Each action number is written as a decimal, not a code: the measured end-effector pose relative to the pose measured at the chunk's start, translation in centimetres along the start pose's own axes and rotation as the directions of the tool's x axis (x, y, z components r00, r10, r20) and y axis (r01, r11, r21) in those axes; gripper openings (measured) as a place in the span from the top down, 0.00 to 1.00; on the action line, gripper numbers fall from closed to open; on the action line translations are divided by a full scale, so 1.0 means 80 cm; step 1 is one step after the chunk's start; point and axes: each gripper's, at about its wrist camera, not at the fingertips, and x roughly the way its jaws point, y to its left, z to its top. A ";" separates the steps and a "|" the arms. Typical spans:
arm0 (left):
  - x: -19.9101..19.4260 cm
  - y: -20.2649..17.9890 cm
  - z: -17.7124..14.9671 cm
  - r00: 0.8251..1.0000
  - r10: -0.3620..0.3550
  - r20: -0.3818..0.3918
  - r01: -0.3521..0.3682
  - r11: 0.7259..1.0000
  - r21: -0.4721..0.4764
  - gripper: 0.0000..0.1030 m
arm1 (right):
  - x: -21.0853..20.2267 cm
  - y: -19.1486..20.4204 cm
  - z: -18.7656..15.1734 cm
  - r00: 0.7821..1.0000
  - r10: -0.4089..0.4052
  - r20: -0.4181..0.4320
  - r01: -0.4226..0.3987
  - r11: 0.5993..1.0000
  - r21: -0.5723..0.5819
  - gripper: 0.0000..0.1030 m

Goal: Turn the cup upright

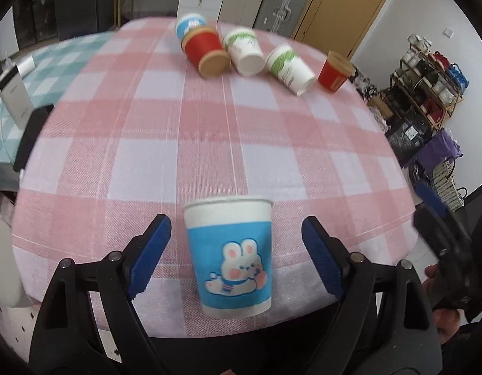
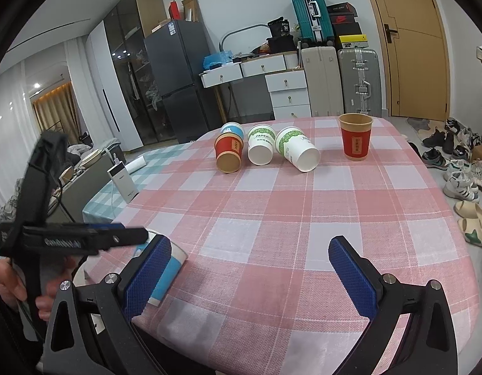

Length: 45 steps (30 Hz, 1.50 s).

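Note:
A blue-and-white paper cup with a rabbit picture (image 1: 230,256) stands upright at the near edge of the pink checked table. My left gripper (image 1: 236,251) is open, its blue pads on either side of the cup and apart from it. The cup also shows in the right wrist view (image 2: 170,270), partly hidden behind a finger. My right gripper (image 2: 248,273) is open and empty above the table's near part. At the far side, several cups lie on their sides: a red one (image 2: 228,153), two green-and-white ones (image 2: 260,147) (image 2: 298,151), and a blue one (image 2: 232,130) behind.
A red cup (image 2: 356,139) stands upright at the far right of the table (image 2: 272,206). A white power bank (image 2: 123,184) stands on the teal checked cloth to the left. Suitcases, drawers and a fridge line the far wall. Shoes lie on the floor to the right.

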 end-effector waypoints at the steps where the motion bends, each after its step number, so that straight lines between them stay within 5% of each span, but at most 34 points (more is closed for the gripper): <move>1: -0.011 -0.002 0.003 1.000 0.006 0.023 -0.006 1.000 0.003 0.17 | -0.001 0.001 0.001 1.000 0.001 0.002 -0.001 1.000 -0.003 0.00; 6: -0.064 -0.004 0.015 0.987 0.049 0.154 -0.050 0.999 -0.001 0.12 | -0.007 0.012 0.006 1.000 0.022 0.016 -0.022 1.000 -0.013 0.00; 8: -0.085 -0.004 0.016 0.976 0.072 0.205 -0.074 0.997 0.002 0.00 | -0.010 0.017 0.008 0.999 0.032 0.022 -0.031 0.999 -0.020 0.00; 13: -0.129 -0.004 0.010 0.947 0.100 0.305 -0.107 0.994 0.006 0.01 | -0.020 0.025 0.015 0.997 0.062 0.050 -0.061 0.998 -0.018 0.00; 30: -0.153 -0.014 -0.026 0.945 0.101 0.311 -0.119 0.992 0.040 0.01 | -0.040 0.042 0.015 0.982 0.190 -0.003 -0.190 0.981 0.039 0.00; 35: -0.155 -0.015 -0.027 0.944 0.100 0.316 -0.119 0.992 0.043 0.01 | -0.012 0.044 0.012 0.959 0.261 -0.113 -0.252 0.963 0.092 0.00; 38: -0.155 -0.015 -0.027 0.944 0.099 0.315 -0.117 0.992 0.038 0.01 | 0.036 0.046 0.006 0.915 0.299 -0.272 -0.268 0.953 0.145 0.00; 45: -0.150 0.021 -0.036 0.956 0.087 0.281 -0.092 0.996 0.007 0.01 | 0.150 0.048 0.004 0.723 0.443 -0.530 -0.297 0.892 0.341 0.00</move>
